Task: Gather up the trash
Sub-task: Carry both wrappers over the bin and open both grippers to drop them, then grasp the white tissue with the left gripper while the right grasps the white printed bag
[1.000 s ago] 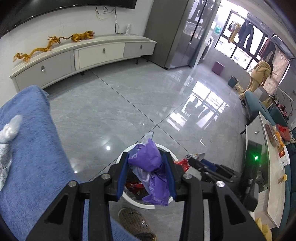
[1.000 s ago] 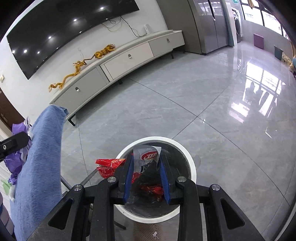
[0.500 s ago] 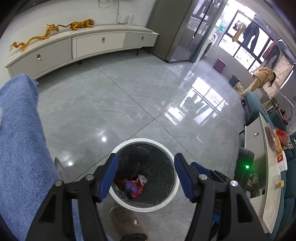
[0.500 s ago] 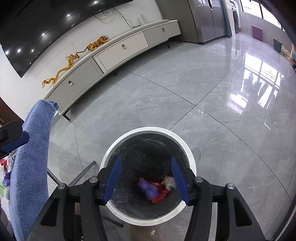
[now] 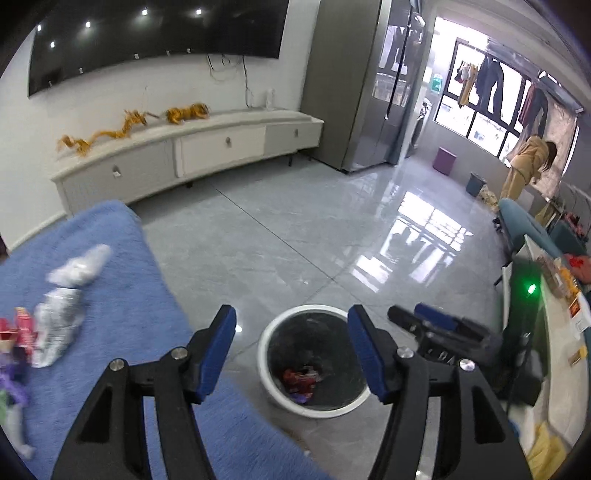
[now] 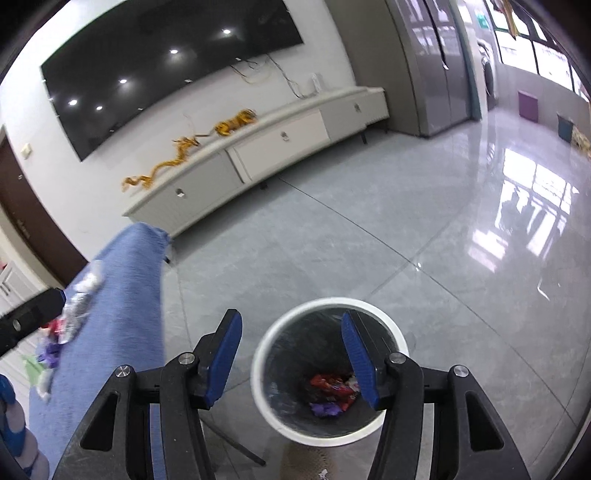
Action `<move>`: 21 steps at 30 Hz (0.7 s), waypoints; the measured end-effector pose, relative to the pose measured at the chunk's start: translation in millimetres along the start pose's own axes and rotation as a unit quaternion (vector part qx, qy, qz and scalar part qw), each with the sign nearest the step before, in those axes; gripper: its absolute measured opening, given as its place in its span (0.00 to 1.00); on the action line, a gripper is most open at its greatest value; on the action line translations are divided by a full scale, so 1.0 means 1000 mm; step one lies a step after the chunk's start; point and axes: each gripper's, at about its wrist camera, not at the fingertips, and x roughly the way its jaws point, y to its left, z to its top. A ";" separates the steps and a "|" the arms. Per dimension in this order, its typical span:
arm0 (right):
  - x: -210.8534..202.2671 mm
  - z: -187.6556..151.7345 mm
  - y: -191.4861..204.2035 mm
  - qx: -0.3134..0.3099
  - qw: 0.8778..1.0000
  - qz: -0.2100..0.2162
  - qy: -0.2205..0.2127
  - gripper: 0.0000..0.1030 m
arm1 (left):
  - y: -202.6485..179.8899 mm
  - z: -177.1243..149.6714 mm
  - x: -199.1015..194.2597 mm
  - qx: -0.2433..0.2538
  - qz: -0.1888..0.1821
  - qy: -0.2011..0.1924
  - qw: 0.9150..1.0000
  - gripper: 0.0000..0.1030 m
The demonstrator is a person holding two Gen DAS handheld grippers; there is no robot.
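Crumpled wrappers (image 6: 332,393) inside white bin (image 6: 266,354)

Bin (image 6: 330,373) stands on the floor (image 6: 424,229), wrappers (image 6: 332,393) lying at its bottom. Cloth-covered surface (image 5: 122,280) sits just left of the bin, loose trash (image 5: 61,314) on its left part. Cabinet (image 5: 207,151) runs along the far wall behind, screen (image 5: 155,33) mounted above it. Both hand-held grippers hang above the bin.
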 end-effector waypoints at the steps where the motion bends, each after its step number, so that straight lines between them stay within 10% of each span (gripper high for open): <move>1: -0.006 0.001 0.007 -0.007 1.000 0.003 -0.004 0.52 | 0.003 -0.001 -0.009 0.000 0.007 -0.004 1.000 0.59; 21: -0.092 -0.004 0.165 -0.138 0.987 0.064 -0.056 0.53 | 0.135 -0.082 -0.170 -0.124 0.095 -0.079 0.984 0.59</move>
